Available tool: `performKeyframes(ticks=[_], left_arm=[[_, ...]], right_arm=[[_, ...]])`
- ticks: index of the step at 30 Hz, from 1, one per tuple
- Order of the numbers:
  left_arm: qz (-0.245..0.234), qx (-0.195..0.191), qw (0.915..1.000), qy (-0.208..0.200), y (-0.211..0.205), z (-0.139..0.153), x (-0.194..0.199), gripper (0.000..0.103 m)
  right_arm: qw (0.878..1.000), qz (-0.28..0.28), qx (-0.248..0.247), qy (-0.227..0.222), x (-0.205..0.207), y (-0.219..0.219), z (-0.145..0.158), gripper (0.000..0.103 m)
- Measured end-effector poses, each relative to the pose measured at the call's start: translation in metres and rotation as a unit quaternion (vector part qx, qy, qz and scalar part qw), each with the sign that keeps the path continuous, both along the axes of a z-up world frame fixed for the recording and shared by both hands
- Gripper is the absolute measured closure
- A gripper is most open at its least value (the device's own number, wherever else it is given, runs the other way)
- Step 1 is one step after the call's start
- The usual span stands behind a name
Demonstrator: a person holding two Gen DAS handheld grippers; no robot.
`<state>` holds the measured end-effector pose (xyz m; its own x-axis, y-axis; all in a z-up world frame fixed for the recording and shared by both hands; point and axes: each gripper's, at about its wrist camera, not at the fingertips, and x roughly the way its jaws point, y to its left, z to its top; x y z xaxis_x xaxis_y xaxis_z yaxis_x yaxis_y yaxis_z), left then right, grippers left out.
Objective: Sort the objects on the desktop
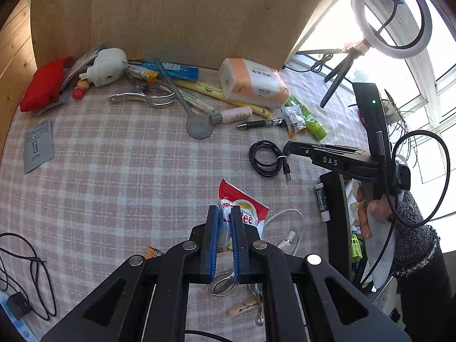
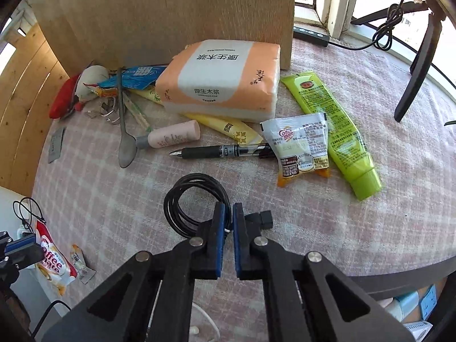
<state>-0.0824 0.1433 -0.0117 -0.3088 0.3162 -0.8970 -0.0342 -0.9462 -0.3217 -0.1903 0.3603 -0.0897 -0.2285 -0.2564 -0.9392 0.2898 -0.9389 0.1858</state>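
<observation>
The jaws of the right gripper (image 2: pixel 228 213) are being held closed on the coiled black cable (image 2: pixel 193 199), pinched at the tied end of the coil beside its plug (image 2: pixel 266 219) — the rest of the loop is lying flat on the checked cloth of the bench (image 2: pixel 370 199). The jaws of the left gripper (image 1: pixel 225 219) are being kept nearly shut around the red-and-white creamer sachet (image 1: pixel 242 208), which is standing up between the blue pads. A pick-up appears to be in hand: the cable is being taken as one item of the sorting while the sachet is already being held by the other hand.

Further out, the unsorted clutter is lying along the cardboard backing — a tissue pack (image 2: pixel 222 77), a black pen (image 2: pixel 219 151), a green tube (image 2: pixel 333 125), a pink tube (image 2: pixel 173 135), a spoon (image 2: pixel 125 131) and a small creamer packet (image 2: pixel 302 148).

For the next move, the coil is probably being asked to be lifted clear without its loops springing loose or snagging the pen close behind it; a steady vertical lift is being called for, then a carry to wherever cables are being grouped.
</observation>
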Motion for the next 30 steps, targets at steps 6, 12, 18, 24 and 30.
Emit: performKeyframes(ticks=[6,12,18,24,30], left_arm=[[-0.009,0.004,0.9999,0.003,0.007,0.005,0.006,0.095],[0.004,0.009,0.9999,-0.004,-0.003,-0.001,0.008,0.095],[0.012,0.019,0.9997,-0.010,-0.006,-0.006,0.009,0.095],[0.019,0.017,0.9997,-0.007,-0.013,-0.003,0.012,0.095],[0.025,0.023,0.9994,-0.006,-0.016,-0.004,0.015,0.095]], right_arm=[[0.998,-0.003,-0.047,-0.033,0.000,0.002,-0.007,0.053],[0.999,0.012,0.000,-0.044,0.003,-0.026,-0.009,0.041],[0.998,0.015,0.059,-0.025,-0.001,-0.053,-0.023,0.034],[0.997,0.045,0.067,-0.004,0.004,-0.071,-0.024,0.037],[0.998,0.047,0.036,-0.020,0.007,-0.061,-0.017,0.084]])
